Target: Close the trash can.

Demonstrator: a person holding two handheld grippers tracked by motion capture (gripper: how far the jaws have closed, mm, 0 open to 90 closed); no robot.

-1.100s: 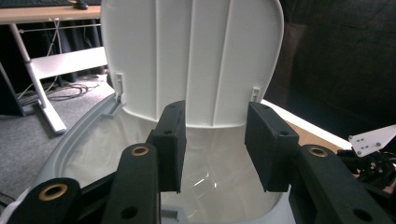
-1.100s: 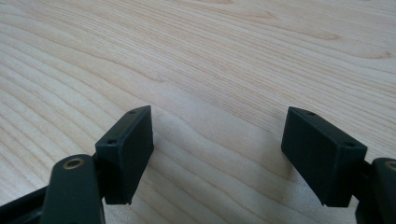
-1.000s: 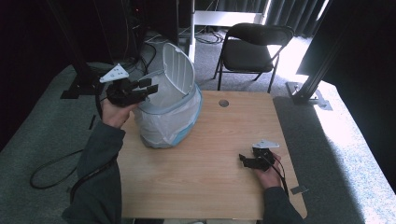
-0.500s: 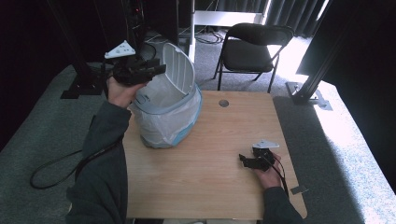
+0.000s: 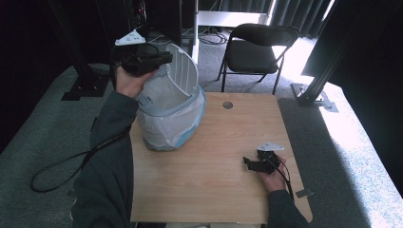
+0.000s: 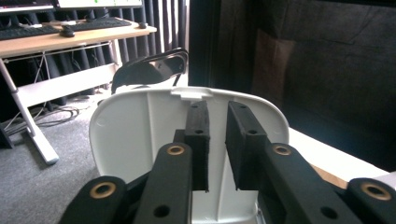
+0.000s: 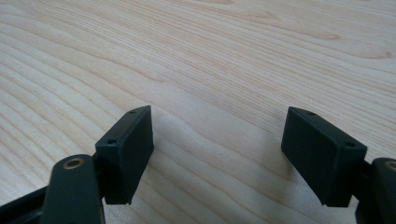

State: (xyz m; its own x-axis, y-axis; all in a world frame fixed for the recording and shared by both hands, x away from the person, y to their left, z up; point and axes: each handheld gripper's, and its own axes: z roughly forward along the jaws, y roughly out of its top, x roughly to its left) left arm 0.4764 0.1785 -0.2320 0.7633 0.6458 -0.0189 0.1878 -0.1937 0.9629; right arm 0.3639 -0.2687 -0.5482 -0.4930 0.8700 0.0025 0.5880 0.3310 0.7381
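A white bin (image 5: pixel 166 123) with a pale blue rim and a plastic liner stands at the table's far left corner. Its white lid (image 5: pixel 183 71) is tipped up on end. My left gripper (image 5: pixel 166 58) hovers at the lid's upper left edge. In the left gripper view the lid's (image 6: pixel 130 135) face stands just behind the left gripper (image 6: pixel 217 109). Its jaws have just been closing to a narrow gap, with nothing between them. My right gripper (image 5: pixel 246 163) rests low on the table's near right side. In the right gripper view the right gripper (image 7: pixel 219 140) is wide open over bare wood.
The wooden table (image 5: pixel 214 190) has a cable hole (image 5: pixel 227 105) near its far edge. A black folding chair (image 5: pixel 259 47) stands behind the table. A desk with keyboards (image 6: pixel 70 35) lies farther back. A cable (image 5: pixel 62 166) trails over the floor at the left.
My left hand has risen and moved right, from beside the bin to the top edge of the raised lid. Its jaws have narrowed. The right gripper has not moved.
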